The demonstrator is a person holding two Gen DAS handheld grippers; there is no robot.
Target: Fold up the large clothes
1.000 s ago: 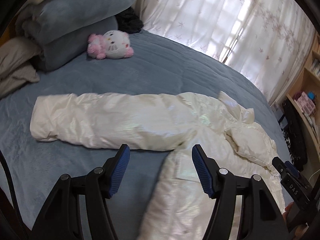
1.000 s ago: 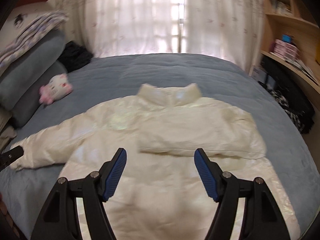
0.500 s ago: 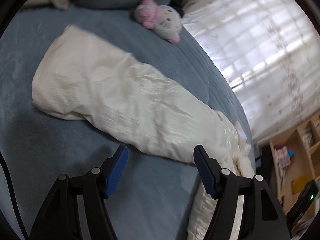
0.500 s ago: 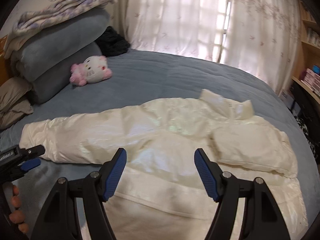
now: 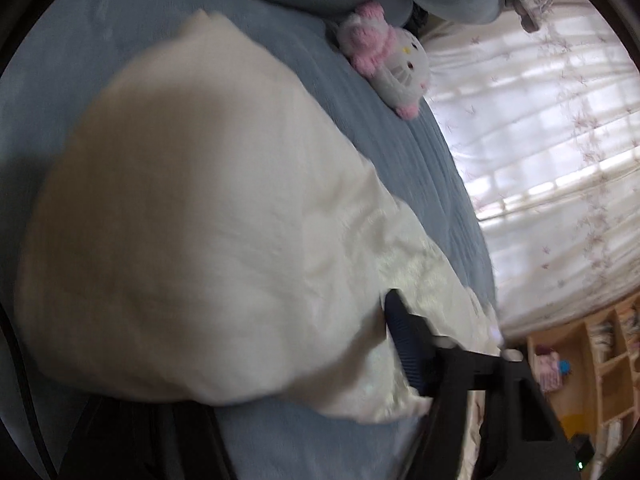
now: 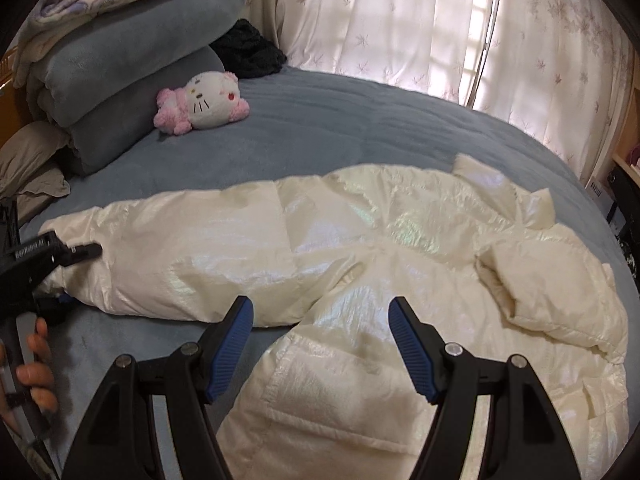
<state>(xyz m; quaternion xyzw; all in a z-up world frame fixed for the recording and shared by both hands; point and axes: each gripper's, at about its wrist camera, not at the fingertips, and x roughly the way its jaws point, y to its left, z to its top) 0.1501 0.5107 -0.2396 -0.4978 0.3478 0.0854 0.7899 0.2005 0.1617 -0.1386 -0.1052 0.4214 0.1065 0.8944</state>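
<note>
Currently your one blue bed (image 6: 360, 120) carries one cream puffer jacket (image 6: 360, 240), spread flat, one sleeve (image 6: 180, 252) stretched toward the headboard, the other folded across the chest. Two grey rolled blankets (image 6: 132, 52) are stacked at the head, one plush cat (image 6: 208, 100) just beside them. Your left gripper (image 6: 68, 276) sits at that sleeve's cuff; its jaws have just been closing, cuff between them, though contact cannot be confirmed. Your right gripper (image 6: 320, 344) hangs wide, empty, over the jacket's body.
</note>
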